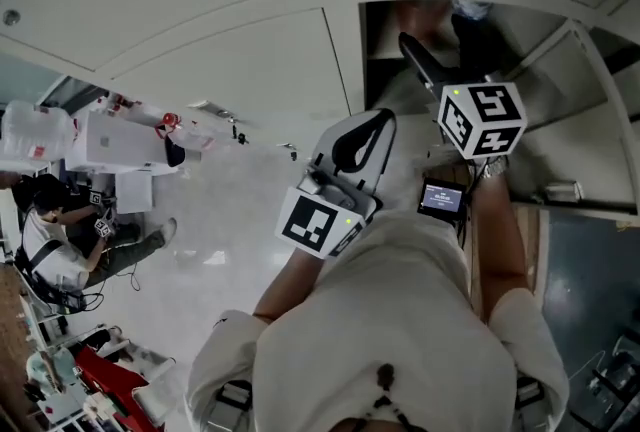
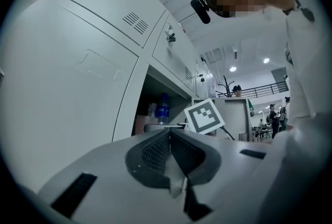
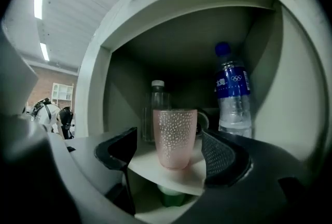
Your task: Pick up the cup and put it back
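Observation:
A pink, dimpled cup [image 3: 175,137] stands upright on the white shelf [image 3: 181,176] of an open locker. My right gripper [image 3: 168,139] is open, one black pad [image 3: 223,158] on each side of the cup, with a gap between each pad and its wall. In the head view the right gripper [image 1: 425,65] reaches into the dark locker opening, and the cup is hidden there. My left gripper [image 2: 170,134] is shut with nothing in it, its pads meeting; it is held lower, outside the locker [image 1: 360,142].
A blue-capped water bottle [image 3: 233,96] stands right of the cup and a clear bottle [image 3: 157,106] behind it. Something green [image 3: 170,198] sits below the shelf. Closed grey locker doors [image 2: 78,72] are to the left. People sit at desks [image 1: 60,240] far off.

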`<move>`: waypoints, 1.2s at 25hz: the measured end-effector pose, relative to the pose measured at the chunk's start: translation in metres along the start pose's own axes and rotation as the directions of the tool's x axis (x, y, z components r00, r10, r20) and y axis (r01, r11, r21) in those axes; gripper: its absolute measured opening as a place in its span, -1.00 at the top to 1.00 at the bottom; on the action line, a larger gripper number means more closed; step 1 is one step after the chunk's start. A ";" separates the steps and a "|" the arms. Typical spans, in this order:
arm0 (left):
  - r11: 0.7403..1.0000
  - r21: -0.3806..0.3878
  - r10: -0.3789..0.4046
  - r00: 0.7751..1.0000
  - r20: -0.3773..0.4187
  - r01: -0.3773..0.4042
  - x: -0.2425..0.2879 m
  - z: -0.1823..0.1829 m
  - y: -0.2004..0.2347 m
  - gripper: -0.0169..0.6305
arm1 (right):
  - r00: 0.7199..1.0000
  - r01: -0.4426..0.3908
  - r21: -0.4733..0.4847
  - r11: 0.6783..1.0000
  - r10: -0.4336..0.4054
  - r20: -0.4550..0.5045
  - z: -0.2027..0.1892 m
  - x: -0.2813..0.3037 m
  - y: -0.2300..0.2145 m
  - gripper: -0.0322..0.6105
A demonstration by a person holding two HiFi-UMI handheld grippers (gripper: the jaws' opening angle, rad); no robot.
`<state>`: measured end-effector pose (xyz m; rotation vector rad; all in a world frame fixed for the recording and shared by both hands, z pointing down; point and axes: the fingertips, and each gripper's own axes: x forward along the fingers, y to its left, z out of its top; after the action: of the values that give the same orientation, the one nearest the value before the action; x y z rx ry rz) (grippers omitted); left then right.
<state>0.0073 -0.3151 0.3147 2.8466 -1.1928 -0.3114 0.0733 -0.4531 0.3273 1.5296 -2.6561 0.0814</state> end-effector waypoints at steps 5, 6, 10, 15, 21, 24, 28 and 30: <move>1.000 -0.012 0.009 1.000 -0.001 -0.009 -0.007 -0.002 0.013 0.92 | 0.999 0.023 0.002 1.000 -0.023 -0.028 0.002 0.027 -0.006 -0.22; 1.000 -0.014 0.010 1.000 -0.004 -0.010 -0.008 -0.003 0.015 0.92 | 0.999 0.026 0.001 1.000 -0.026 -0.032 0.002 0.030 -0.007 -0.22; 1.000 -0.017 0.006 1.000 -0.017 -0.006 -0.008 -0.008 0.020 0.92 | 0.999 0.027 0.006 1.000 -0.026 -0.041 0.002 0.037 -0.009 -0.21; 1.000 -0.029 0.010 0.999 -0.031 -0.011 -0.011 -0.015 0.024 0.92 | 0.997 0.046 -0.016 0.999 -0.047 -0.061 -0.001 0.040 -0.013 -0.20; 0.999 -0.045 -0.011 0.998 -0.061 0.008 -0.010 -0.028 0.020 0.92 | 0.998 0.064 -0.019 0.998 -0.064 -0.003 0.009 0.023 -0.013 -0.20; 0.998 -0.052 -0.026 0.997 -0.068 0.023 -0.007 -0.033 0.016 0.92 | 0.998 0.065 -0.016 0.998 -0.064 0.013 0.013 0.007 -0.011 -0.20; 0.998 -0.056 -0.038 0.997 -0.074 0.034 -0.005 -0.039 0.011 0.92 | 0.998 0.054 -0.022 0.998 -0.054 0.022 0.014 -0.018 -0.004 -0.20; 0.998 -0.059 -0.038 0.996 -0.080 0.033 -0.005 -0.043 0.010 0.92 | 0.998 0.049 -0.016 0.999 -0.049 0.029 0.013 -0.033 0.001 -0.20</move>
<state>0.0051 -0.3202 0.3583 2.8045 -1.1014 -0.2248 0.0888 -0.4254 0.3118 1.6017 -2.6323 0.0346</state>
